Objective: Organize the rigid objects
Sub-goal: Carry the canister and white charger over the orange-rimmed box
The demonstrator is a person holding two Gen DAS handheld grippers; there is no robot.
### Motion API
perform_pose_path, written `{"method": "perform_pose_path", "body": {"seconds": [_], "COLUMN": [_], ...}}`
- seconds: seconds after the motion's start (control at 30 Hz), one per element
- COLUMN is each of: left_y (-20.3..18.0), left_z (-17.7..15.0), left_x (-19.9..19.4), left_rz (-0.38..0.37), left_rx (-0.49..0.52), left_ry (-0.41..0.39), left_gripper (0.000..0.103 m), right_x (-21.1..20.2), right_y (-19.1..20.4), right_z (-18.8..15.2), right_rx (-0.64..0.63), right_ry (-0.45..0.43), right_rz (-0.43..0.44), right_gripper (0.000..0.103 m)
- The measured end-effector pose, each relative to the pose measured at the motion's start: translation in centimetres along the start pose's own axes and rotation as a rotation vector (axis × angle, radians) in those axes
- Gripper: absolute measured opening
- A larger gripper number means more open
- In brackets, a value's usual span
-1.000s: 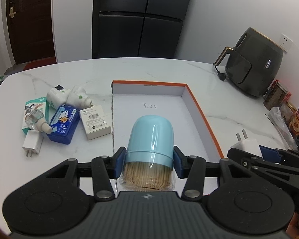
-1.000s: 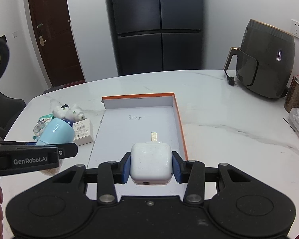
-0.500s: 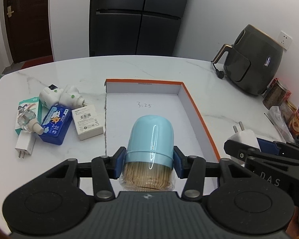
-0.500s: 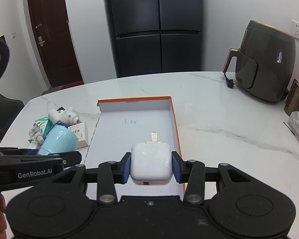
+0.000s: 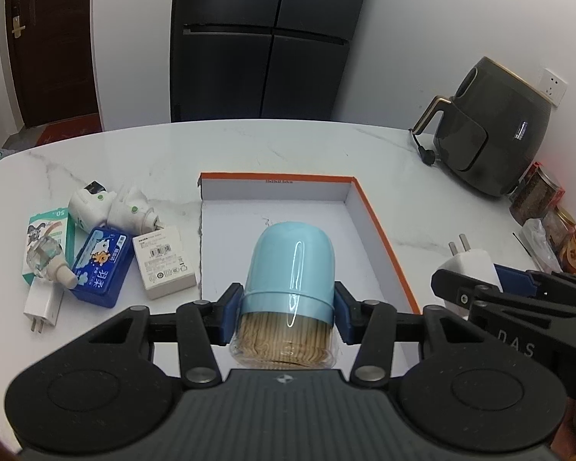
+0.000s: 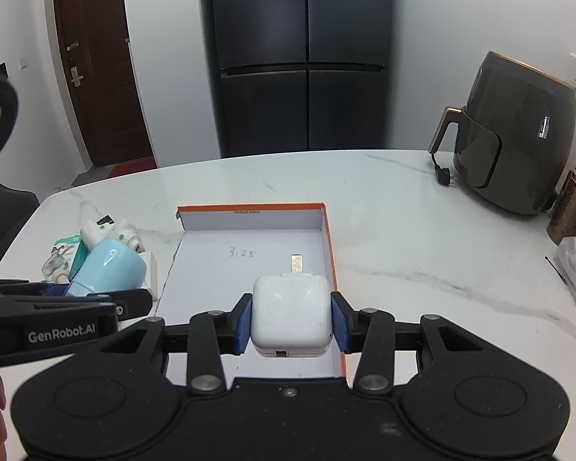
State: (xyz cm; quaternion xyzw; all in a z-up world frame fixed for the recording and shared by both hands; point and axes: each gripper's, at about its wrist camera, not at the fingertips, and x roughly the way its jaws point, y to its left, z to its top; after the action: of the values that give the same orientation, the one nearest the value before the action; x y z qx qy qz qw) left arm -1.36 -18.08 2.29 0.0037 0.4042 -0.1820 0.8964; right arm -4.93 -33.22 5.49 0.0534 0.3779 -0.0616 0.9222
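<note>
We note left tool (image 5: 288, 317) pinching toothpick jar (image 5: 290, 269), right tool (image 6: 292, 324) pinching white charger (image 6: 291, 313), both over orange-rimmed box (image 6: 328, 238). Risk: tools colliding during placement; round jar rolling if laid sideways.

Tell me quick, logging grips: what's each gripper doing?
Left gripper: shut on blue-capped toothpick jar.
Right gripper: shut on white charger.

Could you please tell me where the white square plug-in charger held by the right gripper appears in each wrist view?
Left wrist view: the white square charger sits at the right edge, prongs pointing up, clamped in the right gripper.
Right wrist view: the charger is at bottom centre, between the blue pads.
Shared landmark: the orange-rimmed white box.
</note>
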Motion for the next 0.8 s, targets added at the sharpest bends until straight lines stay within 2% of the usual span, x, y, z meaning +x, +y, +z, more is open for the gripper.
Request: {"method": "perform_pose_path", "body": {"seconds": [0.8], "left_y": [0.3], "left_z": [2.6], "left_x": [1.9], "left_rz": [0.008], "left_rx": [0.007], "left_ry": [-0.016], "left_gripper": [0.049], "right_x": [3.3], "right_y": [0.0], "right_z": [3.3], "right_rx": [-0.031], "right_ry": [-0.007], "right_rz": [0.011], "right_gripper": [0.051]}}
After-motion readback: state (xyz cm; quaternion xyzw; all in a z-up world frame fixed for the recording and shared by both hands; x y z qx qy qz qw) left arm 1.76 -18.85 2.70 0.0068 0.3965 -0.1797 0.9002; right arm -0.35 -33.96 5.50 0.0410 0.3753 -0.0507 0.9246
